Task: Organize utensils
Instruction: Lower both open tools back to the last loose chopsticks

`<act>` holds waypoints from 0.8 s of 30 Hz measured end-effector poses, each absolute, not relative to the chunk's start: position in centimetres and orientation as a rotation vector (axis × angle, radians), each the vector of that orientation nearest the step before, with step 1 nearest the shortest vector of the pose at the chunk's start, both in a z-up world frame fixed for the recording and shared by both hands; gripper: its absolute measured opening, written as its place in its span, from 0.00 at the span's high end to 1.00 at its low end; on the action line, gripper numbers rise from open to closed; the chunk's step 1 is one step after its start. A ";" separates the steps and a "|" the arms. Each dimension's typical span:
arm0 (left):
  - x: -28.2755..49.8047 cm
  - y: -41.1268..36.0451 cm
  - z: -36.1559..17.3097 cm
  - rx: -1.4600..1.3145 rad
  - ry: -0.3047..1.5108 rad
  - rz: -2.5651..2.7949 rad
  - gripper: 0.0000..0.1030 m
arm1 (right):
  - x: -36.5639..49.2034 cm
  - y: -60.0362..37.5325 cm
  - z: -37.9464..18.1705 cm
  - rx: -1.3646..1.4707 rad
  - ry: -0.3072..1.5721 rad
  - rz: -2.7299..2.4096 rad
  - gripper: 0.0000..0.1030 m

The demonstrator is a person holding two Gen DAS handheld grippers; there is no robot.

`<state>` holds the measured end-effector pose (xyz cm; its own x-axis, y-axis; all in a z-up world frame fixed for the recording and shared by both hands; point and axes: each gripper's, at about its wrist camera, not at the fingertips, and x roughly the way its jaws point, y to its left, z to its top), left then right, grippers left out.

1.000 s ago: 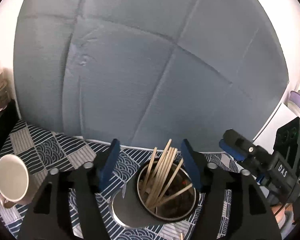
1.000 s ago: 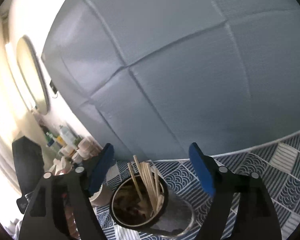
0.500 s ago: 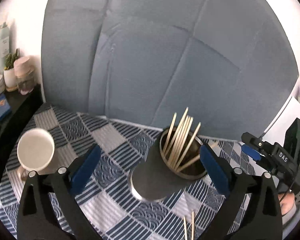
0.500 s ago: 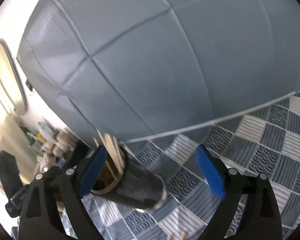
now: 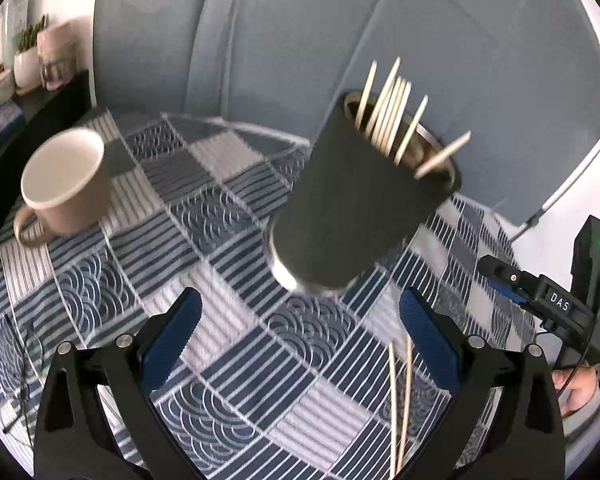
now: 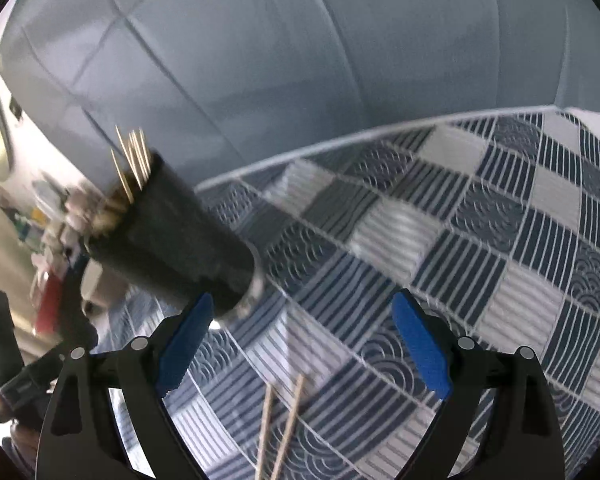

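With both grippers, left gripper (image 5: 298, 334) and right gripper (image 6: 302, 344), held apart and empty, two loose chopsticks (image 6: 280, 432) are seen lying lengthwise between the right one's fingers, nearer than the holder (image 6: 172, 244).

Black cup (image 5: 356, 208) (image 6: 172, 240): dark matte outer wall, shiny metal inner wall and metal base rim; stands on the blue-and-white patterned cloth (image 5: 220, 344) (image 6: 440, 240), open end up, image smeared by motion blur. Inside it, a bundle of pale wooden chopsticks (image 5: 388, 116) (image 6: 134, 160), tips up and well above the rim; most stand close together, one (image 5: 442, 156) leans far out over the cup's right rim. Two more chopsticks (image 5: 400, 400) (image 6: 282, 428) lie loose on the cloth, apart from the cup on its near side, nearly parallel, close together. Exact count in the cup cannot be told.
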<state>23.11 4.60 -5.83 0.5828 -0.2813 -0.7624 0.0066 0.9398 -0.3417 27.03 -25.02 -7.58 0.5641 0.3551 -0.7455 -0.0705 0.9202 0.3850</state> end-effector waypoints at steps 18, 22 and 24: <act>20.5 0.0 -11.7 -0.169 1.105 -0.226 0.06 | 23.6 -22.8 -14.6 0.104 1.140 0.225 0.16; 20.0 -1.0 -12.6 -0.121 1.130 -0.247 0.06 | 23.1 -22.3 -15.0 0.084 1.138 0.222 0.16; 19.8 -1.4 -13.0 -0.102 1.145 -0.254 0.06 | 22.9 -21.7 -15.1 0.029 1.144 0.209 0.16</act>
<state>19.78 -1.42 -13.03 0.3878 -0.2518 -0.8867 0.1475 0.9665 -0.2100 22.94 -21.70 -15.14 0.3968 0.1801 -0.9001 -0.1506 0.9801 0.1297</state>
